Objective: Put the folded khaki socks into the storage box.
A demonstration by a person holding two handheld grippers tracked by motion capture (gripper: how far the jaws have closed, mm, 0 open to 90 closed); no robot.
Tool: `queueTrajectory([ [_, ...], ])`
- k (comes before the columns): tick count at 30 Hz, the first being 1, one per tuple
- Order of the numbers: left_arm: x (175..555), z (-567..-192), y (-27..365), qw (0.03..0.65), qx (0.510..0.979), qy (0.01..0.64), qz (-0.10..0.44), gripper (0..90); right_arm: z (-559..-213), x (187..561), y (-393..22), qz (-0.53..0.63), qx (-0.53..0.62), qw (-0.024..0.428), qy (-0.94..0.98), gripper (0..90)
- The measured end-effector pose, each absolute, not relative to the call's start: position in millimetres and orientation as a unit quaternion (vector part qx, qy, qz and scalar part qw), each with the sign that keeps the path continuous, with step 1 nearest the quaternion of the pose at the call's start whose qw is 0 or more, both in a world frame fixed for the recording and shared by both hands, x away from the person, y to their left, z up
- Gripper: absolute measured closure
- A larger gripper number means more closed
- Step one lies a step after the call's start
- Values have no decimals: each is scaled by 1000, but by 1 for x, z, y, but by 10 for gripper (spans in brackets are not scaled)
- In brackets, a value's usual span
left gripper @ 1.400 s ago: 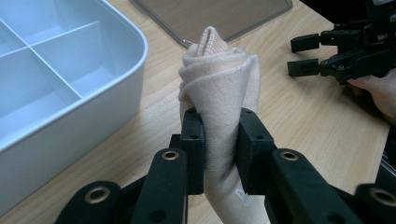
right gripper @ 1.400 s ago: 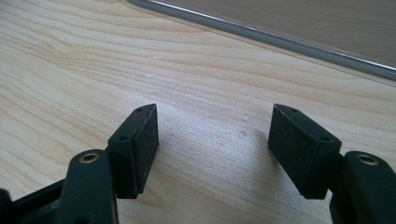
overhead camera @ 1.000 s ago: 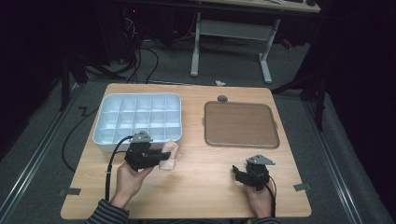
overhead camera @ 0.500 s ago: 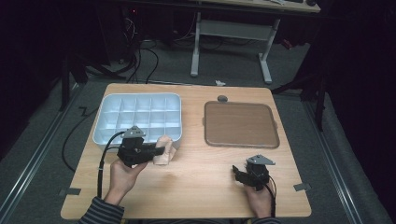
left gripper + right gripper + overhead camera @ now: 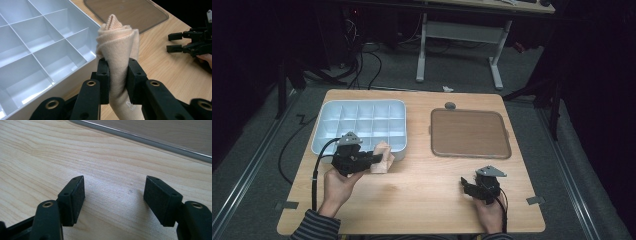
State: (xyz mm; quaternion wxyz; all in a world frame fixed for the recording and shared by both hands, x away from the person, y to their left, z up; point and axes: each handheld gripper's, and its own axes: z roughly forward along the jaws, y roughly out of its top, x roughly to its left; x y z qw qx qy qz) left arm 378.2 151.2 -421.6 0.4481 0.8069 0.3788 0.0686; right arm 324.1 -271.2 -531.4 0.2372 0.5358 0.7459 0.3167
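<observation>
I am clamping the left gripper (image 5: 117, 82) on the rolled beige sock (image 5: 120, 50), which has drifted up against the near right corner of the white compartment tray (image 5: 329, 107), ready for placement. Soft knit, cylindrical roll; rigid glossy dividers. The right gripper (image 5: 115, 200) is resting released on the woodgrain desk (image 5: 422, 200).

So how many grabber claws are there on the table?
2. The left gripper is by the white tray, squeezing a rolled peach cloth. The right gripper rests open near the table's front edge, below the brown lid.
</observation>
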Motion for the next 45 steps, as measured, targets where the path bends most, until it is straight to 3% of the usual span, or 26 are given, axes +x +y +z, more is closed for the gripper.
queueTrajectory([
  [45,397,-404,184,441,794,409,93,751,-531,324,-271,317,535,237,747,331],
])
